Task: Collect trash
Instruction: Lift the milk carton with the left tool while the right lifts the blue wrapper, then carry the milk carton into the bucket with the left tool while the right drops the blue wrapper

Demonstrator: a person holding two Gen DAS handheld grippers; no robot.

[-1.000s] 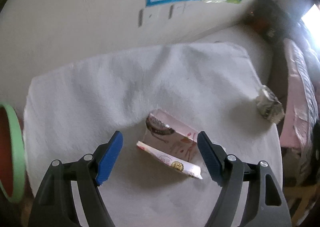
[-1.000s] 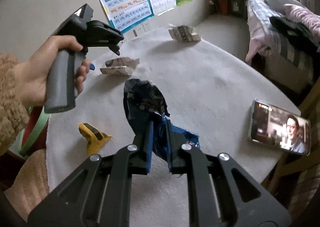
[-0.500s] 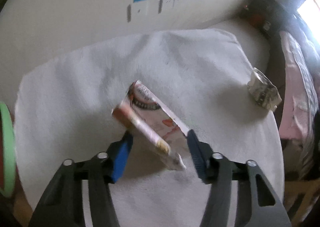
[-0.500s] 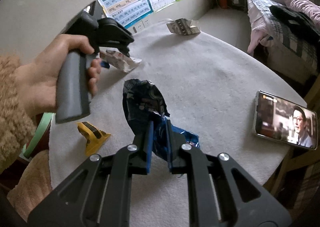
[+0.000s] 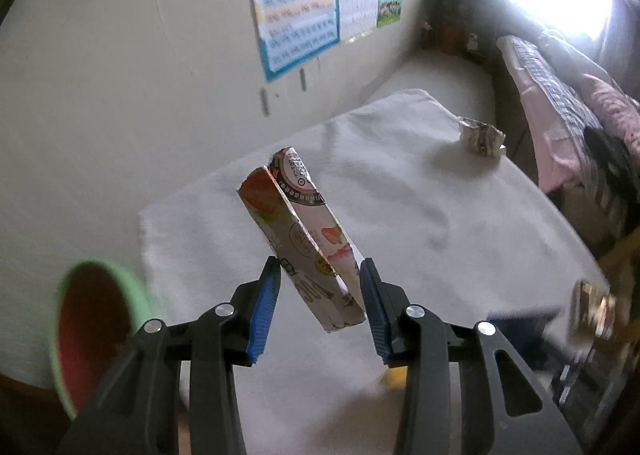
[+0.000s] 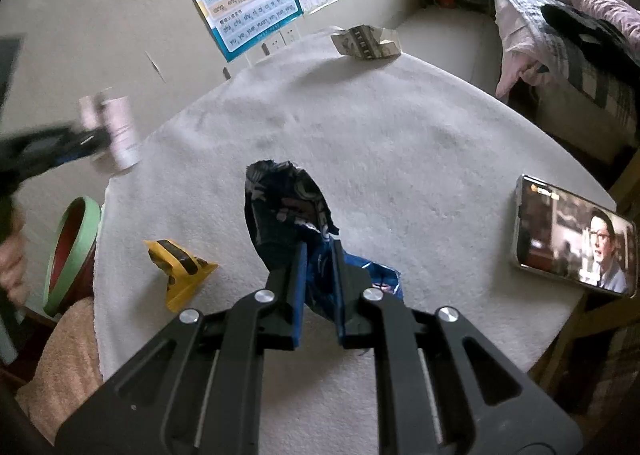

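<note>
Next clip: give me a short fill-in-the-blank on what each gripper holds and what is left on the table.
1. The left gripper holds a flattened ____ carton.
2. The right gripper is shut on a dark ____ wrapper.
3. The ____ wrapper lies on the white cloth.
4. The phone screen is ____.

Missing words: strawberry; blue; yellow; on
</note>
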